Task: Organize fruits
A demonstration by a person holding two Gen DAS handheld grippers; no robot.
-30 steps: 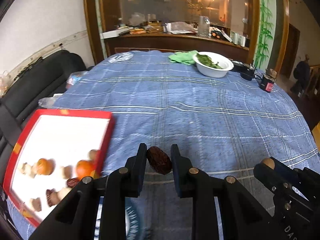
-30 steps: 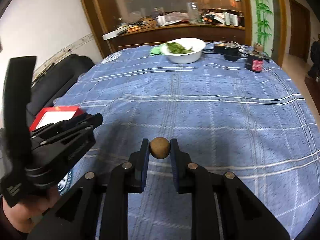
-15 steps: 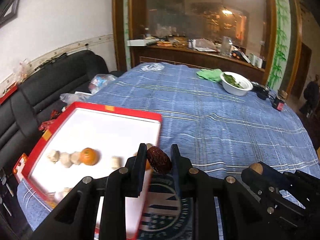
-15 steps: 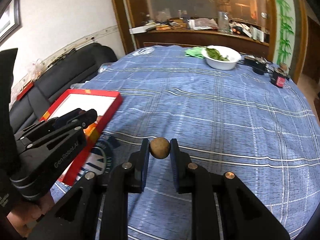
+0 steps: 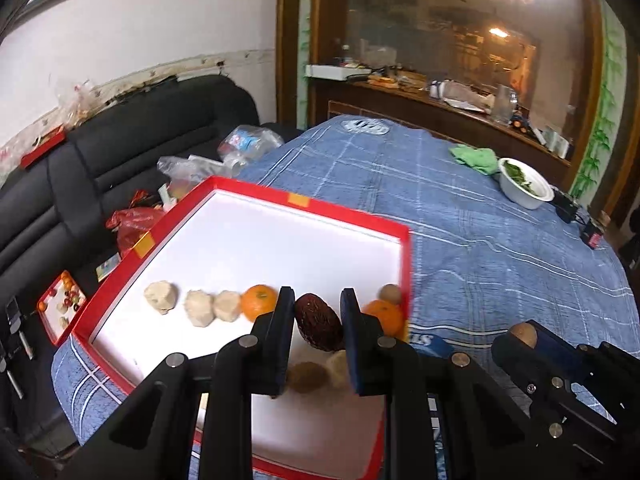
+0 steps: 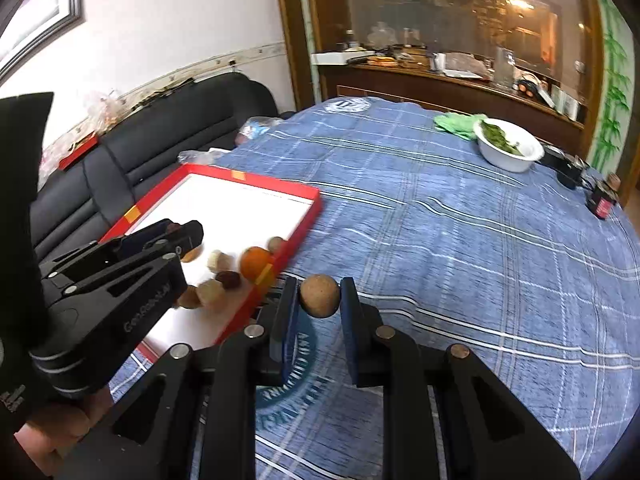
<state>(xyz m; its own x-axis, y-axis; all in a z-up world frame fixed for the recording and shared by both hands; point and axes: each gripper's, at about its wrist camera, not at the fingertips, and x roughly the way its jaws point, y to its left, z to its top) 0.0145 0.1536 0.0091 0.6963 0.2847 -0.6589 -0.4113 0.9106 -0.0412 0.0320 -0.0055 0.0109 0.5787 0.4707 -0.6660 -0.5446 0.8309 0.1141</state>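
Observation:
My left gripper (image 5: pixel 318 320) is shut on a dark red date (image 5: pixel 319 327) and holds it over the near right part of a red-rimmed white tray (image 5: pixel 344 212). The tray holds pale lumps (image 5: pixel 161 297), two oranges (image 5: pixel 259 307) and small brown fruits. My right gripper (image 6: pixel 319 300) is shut on a round tan fruit (image 6: pixel 320 295) above the blue cloth, just right of the tray (image 6: pixel 308 216). It also shows in the left wrist view (image 5: pixel 520 340), and the left gripper (image 6: pixel 188 236) shows over the tray in the right wrist view.
A blue checked cloth (image 6: pixel 460 240) covers the table. A white bowl of greens (image 6: pixel 508 148), a green rag (image 6: pixel 456 124) and dark items stand at the far right. A black sofa (image 5: pixel 100 168) with bags lies left of the table.
Both grippers have moved left toward the tray with their fruits still held. The left one now hangs over the tray's inside; the right one is beside its right rim.

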